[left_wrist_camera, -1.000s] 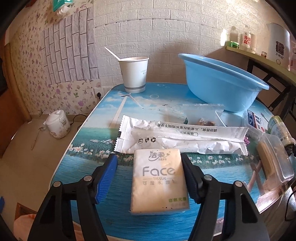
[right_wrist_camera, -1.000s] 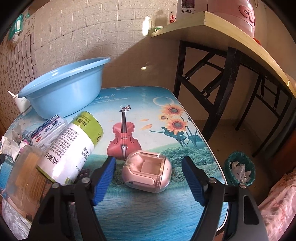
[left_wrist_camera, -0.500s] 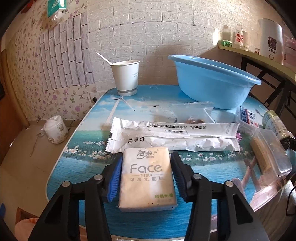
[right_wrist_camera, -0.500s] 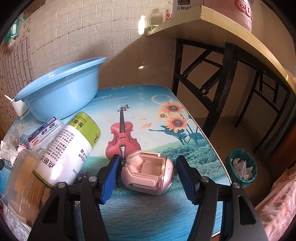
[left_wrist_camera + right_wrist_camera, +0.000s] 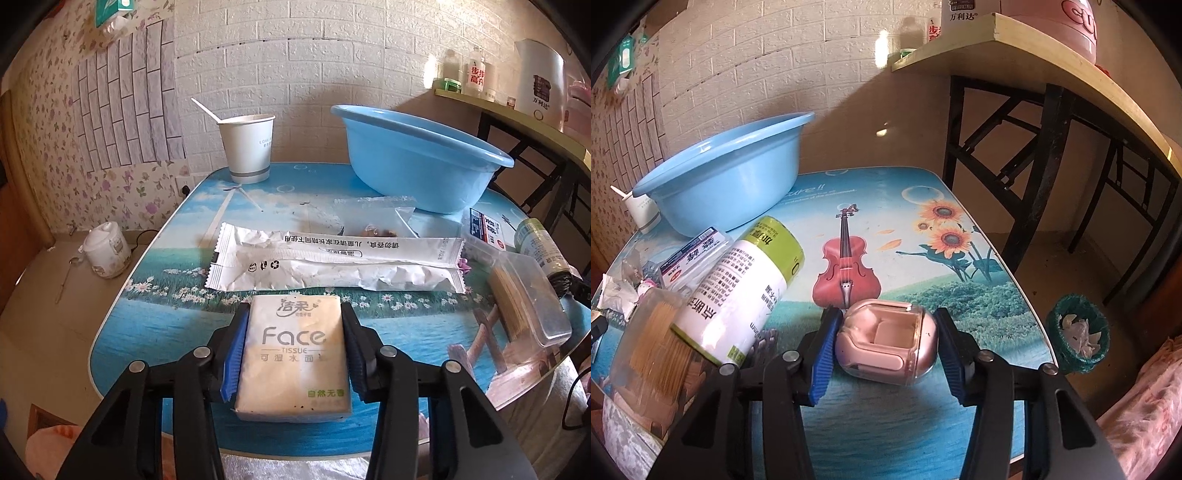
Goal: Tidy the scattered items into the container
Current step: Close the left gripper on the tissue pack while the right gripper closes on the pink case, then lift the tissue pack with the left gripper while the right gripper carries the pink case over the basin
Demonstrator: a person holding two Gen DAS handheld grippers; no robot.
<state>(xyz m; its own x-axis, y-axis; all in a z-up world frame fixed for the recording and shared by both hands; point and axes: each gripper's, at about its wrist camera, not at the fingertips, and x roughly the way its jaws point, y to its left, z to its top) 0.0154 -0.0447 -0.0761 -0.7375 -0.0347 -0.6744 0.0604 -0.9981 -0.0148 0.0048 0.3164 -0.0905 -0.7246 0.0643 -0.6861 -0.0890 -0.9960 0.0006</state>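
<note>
A cream "Face" tissue pack (image 5: 293,354) lies near the front edge of the picture-printed table (image 5: 162,332). My left gripper (image 5: 294,314) is shut on it, with a blue pad pressed to each long side. In the right wrist view a pink see-through case (image 5: 886,343) rests on the table just below the printed violin. My right gripper (image 5: 886,314) is closing on it, and its pads sit against both sides of the case. The light blue basin (image 5: 417,158) (image 5: 727,184) stands empty at the back of the table.
Beyond the tissue pack lies a long white wrapper (image 5: 332,262). A paper cup (image 5: 248,147) stands at the back left. A white-and-green bottle (image 5: 746,288), a clear toothpick box (image 5: 653,343) and a small labelled box (image 5: 694,254) crowd the case's left. A shelf (image 5: 1034,55) overhangs on the right.
Both pairs of jaws have closed from wide apart: the left onto the tissue pack, the right onto the pink case. Neither item has left the table.
</note>
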